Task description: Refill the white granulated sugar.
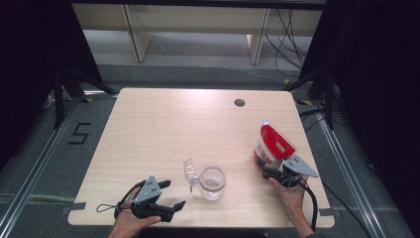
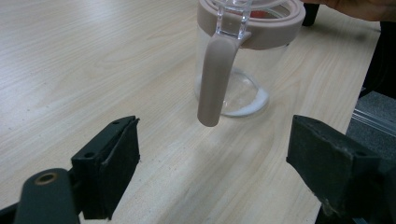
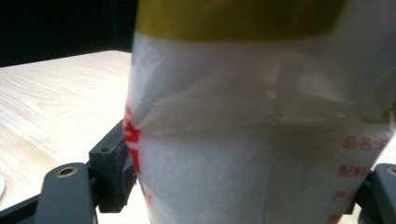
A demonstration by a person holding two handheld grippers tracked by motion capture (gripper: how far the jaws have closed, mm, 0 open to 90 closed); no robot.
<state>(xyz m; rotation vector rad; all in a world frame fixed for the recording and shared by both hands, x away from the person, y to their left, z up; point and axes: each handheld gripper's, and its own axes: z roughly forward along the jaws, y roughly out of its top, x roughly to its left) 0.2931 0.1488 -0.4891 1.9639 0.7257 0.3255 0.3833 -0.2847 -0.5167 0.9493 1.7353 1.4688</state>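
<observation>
A clear glass jar [image 1: 213, 182] with a pink rim stands near the table's front middle, its clear lid [image 1: 190, 171] flipped open to the left. In the left gripper view the jar [image 2: 243, 60] holds a little white powder at its bottom, and a pink latch tab [image 2: 212, 81] hangs down its side. My left gripper [image 1: 174, 194] is open at the front left, its jaws pointing at the jar, apart from it. My right gripper [image 1: 265, 169] is shut on a red and white spouted pouch [image 1: 271, 144], which stands upright at the right. The pouch [image 3: 252, 140] sits between the jaws.
The light wood table [image 1: 163, 129] has a dark round grommet hole [image 1: 239, 102] near its far edge. Black stands and cables flank the table on both sides. A hand holds each gripper at the front edge.
</observation>
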